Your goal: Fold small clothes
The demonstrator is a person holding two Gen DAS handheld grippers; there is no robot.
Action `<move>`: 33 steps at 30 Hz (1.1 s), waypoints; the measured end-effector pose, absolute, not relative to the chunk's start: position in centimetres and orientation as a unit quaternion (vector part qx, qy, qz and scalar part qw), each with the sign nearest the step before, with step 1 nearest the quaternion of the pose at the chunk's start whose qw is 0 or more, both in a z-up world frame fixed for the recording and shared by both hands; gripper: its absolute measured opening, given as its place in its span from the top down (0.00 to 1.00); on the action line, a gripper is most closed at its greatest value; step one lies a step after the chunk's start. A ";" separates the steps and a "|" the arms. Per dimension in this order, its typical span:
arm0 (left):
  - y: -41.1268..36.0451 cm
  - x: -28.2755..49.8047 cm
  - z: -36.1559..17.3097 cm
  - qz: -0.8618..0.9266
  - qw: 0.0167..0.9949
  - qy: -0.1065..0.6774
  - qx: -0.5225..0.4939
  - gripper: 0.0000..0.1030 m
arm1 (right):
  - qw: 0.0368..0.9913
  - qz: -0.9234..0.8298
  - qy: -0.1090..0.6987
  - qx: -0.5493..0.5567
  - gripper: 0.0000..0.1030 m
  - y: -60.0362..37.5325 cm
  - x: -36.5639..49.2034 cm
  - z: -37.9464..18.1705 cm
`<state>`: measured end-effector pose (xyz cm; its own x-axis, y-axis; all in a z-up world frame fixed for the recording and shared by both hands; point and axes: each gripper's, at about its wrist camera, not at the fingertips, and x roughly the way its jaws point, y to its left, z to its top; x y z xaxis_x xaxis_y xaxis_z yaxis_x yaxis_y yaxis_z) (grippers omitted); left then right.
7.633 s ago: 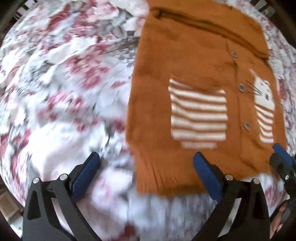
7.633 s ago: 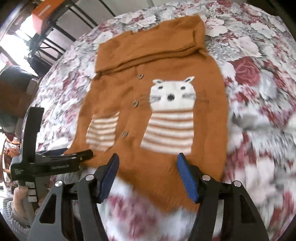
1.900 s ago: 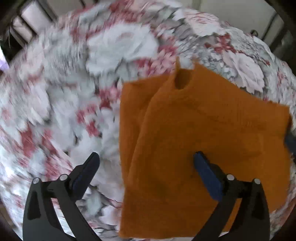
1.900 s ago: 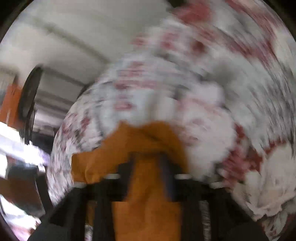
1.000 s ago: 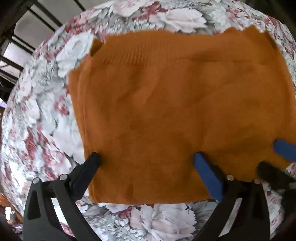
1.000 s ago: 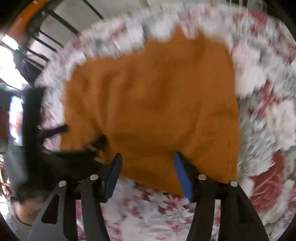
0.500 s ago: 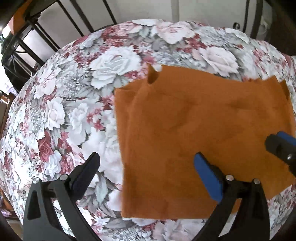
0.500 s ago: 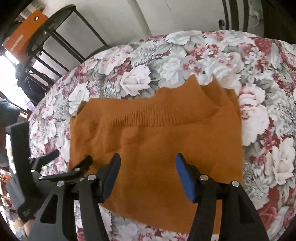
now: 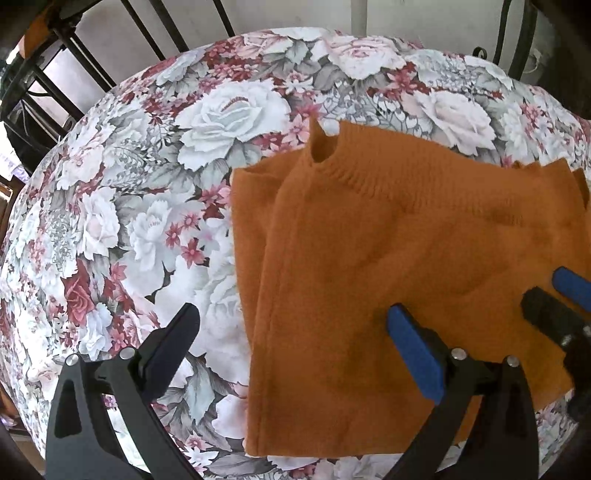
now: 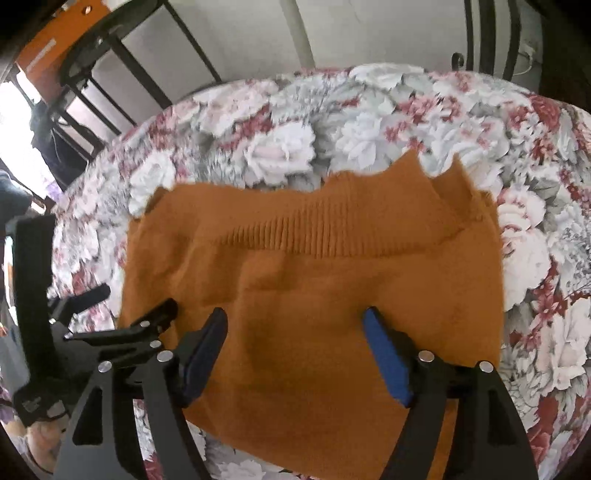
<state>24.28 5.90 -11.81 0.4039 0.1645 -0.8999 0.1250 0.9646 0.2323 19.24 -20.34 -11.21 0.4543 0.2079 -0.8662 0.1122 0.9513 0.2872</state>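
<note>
Hovering both my tongs, left point(image 9: 291, 347) and right point(image 10: 295, 343), spread wide, empty, above orange sweater point(image 9: 388, 251). Sweater lies folded on floral counter point(image 9: 147, 221); maybe one more fold left.

Home setting — a rose-print tablecloth point(image 9: 236, 110) is covering a round table, black metal chair frames point(image 10: 122, 51) standing behind against a pale wall point(image 10: 332, 33).

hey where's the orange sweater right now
The orange sweater lies folded on the floral tablecloth, plain side up. It fills the centre of the right wrist view, below the open right gripper; in the left wrist view it lies right of centre.
</note>
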 end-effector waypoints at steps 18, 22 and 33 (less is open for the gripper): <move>6.2 24.4 -11.4 0.020 0.830 0.543 0.125 0.04 | 0.837 -0.048 0.527 0.137 0.10 -23.7 19.7 -12.3; 6.5 24.7 -11.4 0.018 0.829 0.547 0.117 0.04 | 0.843 -0.050 0.512 0.154 0.10 -24.0 19.7 -11.3; 6.7 27.9 -8.6 -0.004 0.836 0.548 0.041 0.04 | 0.848 -0.045 0.504 0.156 0.04 -23.4 21.8 -7.9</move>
<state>27.92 6.67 -8.60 0.4000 0.0374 -0.9157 0.0521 0.9966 0.0635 21.78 -23.42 -7.86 0.4872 0.0818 -0.8694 0.2333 0.9472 0.2199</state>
